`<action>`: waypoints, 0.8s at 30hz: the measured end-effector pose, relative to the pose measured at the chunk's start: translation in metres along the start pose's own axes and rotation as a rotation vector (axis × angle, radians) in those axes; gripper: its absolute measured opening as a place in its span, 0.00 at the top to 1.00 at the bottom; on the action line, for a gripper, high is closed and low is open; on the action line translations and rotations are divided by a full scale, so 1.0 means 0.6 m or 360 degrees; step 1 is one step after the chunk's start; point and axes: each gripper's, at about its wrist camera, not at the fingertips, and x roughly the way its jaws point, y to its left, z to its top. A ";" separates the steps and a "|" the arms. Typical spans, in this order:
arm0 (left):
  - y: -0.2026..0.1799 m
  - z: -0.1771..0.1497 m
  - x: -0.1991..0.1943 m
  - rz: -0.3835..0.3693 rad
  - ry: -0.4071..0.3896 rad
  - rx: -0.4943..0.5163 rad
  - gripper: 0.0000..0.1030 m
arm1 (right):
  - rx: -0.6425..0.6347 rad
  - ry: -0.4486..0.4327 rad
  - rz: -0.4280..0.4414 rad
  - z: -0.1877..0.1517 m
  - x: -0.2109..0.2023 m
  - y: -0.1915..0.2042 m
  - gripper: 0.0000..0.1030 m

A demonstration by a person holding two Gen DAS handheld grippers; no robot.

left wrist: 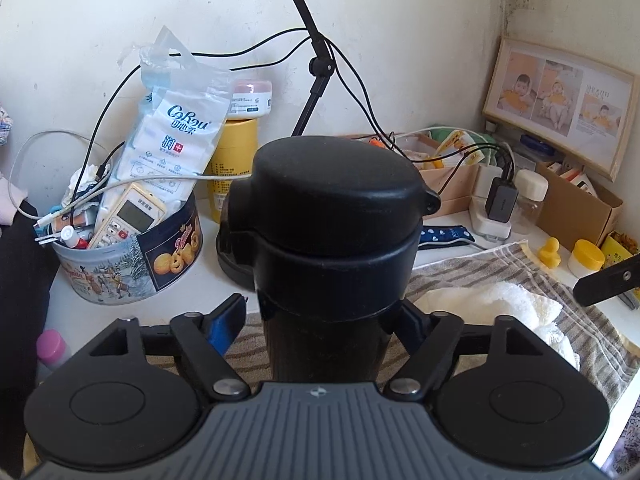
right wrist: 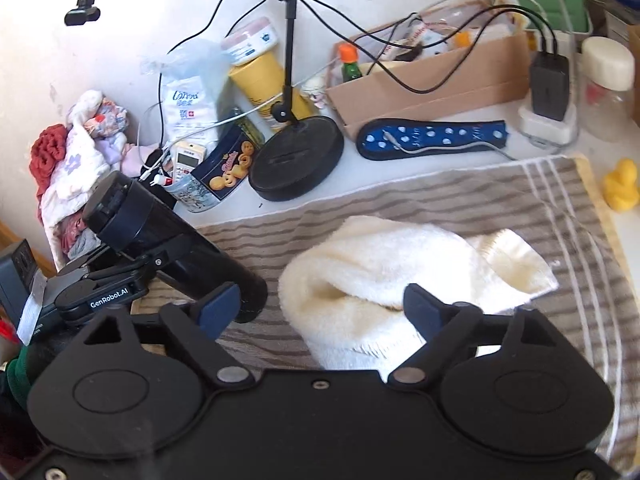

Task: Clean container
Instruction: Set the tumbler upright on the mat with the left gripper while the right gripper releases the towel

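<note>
The black bottle [left wrist: 332,240] fills the middle of the left view, lid on, between the fingers of the left claw [left wrist: 320,312], which stand apart and loose. At left, a cookie tin [left wrist: 132,264] holds a remote [left wrist: 132,216] and a tissue pack [left wrist: 172,140]. The right claw [right wrist: 320,308] is wide apart over a white cloth [right wrist: 380,264] on the striped towel [right wrist: 480,200].
</note>
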 end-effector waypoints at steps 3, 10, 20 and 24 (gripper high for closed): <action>0.005 -0.002 -0.004 -0.0015 0.0028 -0.0024 0.21 | -0.0017 0.0006 -0.0018 0.002 -0.008 0.005 0.11; 0.008 -0.004 -0.038 -0.0018 0.0089 -0.0112 0.20 | -0.0021 0.0007 -0.0080 0.007 -0.033 0.021 0.11; -0.019 0.047 -0.134 -0.0069 0.0306 -0.0355 0.20 | -0.0051 0.0025 -0.0228 0.012 -0.088 0.061 0.11; -0.062 0.098 -0.176 0.0200 0.0238 -0.0340 0.20 | -0.0117 0.0054 -0.0374 0.020 -0.108 0.076 0.11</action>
